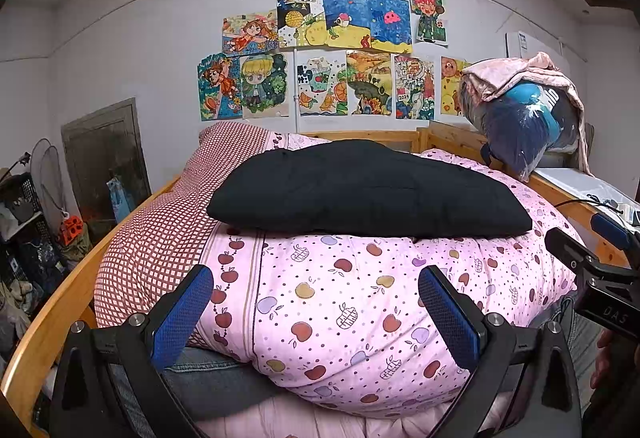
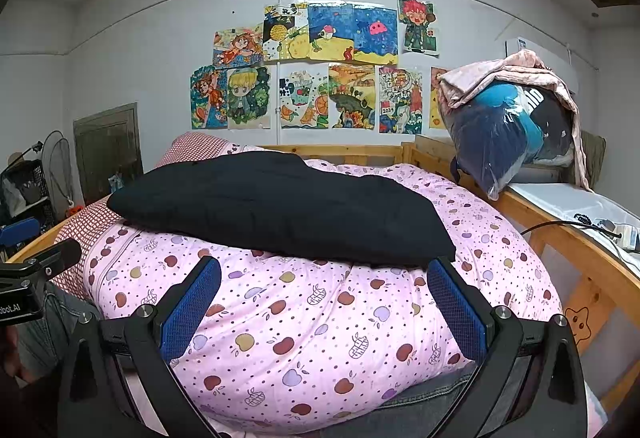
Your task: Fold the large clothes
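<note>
Low in both frames, the left tool and right tool gape wide and hold nothing, likely drawn back from the work. Mid-frame, the black garment lies in a compact bundle atop the pink quilt; its dark folds are hard to make out, so completeness is unclear.

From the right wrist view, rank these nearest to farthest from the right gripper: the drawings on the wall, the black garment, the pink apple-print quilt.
1. Pink apple-print quilt: right under the open right gripper.
2. Black garment: lying on the quilt, just ahead.
3. Drawings on the wall: far back, above the bed's wooden rail.
</note>
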Tool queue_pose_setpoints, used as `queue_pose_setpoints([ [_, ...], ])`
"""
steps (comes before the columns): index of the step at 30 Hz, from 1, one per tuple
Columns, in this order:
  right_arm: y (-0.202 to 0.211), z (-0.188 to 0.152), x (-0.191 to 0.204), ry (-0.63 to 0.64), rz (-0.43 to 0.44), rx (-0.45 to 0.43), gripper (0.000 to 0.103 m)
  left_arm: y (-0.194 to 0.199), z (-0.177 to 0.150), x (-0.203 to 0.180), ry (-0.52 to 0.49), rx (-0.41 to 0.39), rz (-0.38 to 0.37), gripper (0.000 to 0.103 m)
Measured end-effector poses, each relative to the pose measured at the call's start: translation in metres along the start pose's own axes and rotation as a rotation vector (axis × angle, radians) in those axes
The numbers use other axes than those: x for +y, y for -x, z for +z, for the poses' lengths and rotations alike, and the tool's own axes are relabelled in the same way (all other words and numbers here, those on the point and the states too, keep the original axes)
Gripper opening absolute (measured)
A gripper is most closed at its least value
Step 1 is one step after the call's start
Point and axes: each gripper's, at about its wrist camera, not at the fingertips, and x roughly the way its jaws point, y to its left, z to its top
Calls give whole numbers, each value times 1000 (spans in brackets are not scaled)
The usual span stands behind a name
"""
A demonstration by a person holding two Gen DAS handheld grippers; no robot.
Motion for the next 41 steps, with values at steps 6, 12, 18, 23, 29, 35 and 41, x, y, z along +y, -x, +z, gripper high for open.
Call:
queue_pose_setpoints([
  [6, 0, 1, -1, 0, 1, 0, 101, -1, 0, 0, 1, 0, 1, 103],
  [12, 0, -1, 1, -1, 0, 1, 101, -1, 0, 1, 1, 0, 0, 103],
  [18, 0, 0, 0, -2, 0, 2, 101, -1, 1, 1, 0, 0, -1, 103],
  [23, 0, 0, 0, -2, -1, 2, 101, -1, 1, 1, -2, 5, -17, 103],
  [29, 0, 0, 2, -4, -1, 2, 101, -2, 0, 2, 6, 22, 0, 103],
  [35, 0, 1, 2, -4, -2, 3, 101, -5, 1, 8, 4, 21, -23, 103],
  [41, 1, -3, 2, -22, 1, 13, 101, -7, 1, 12, 6, 25, -16, 103],
])
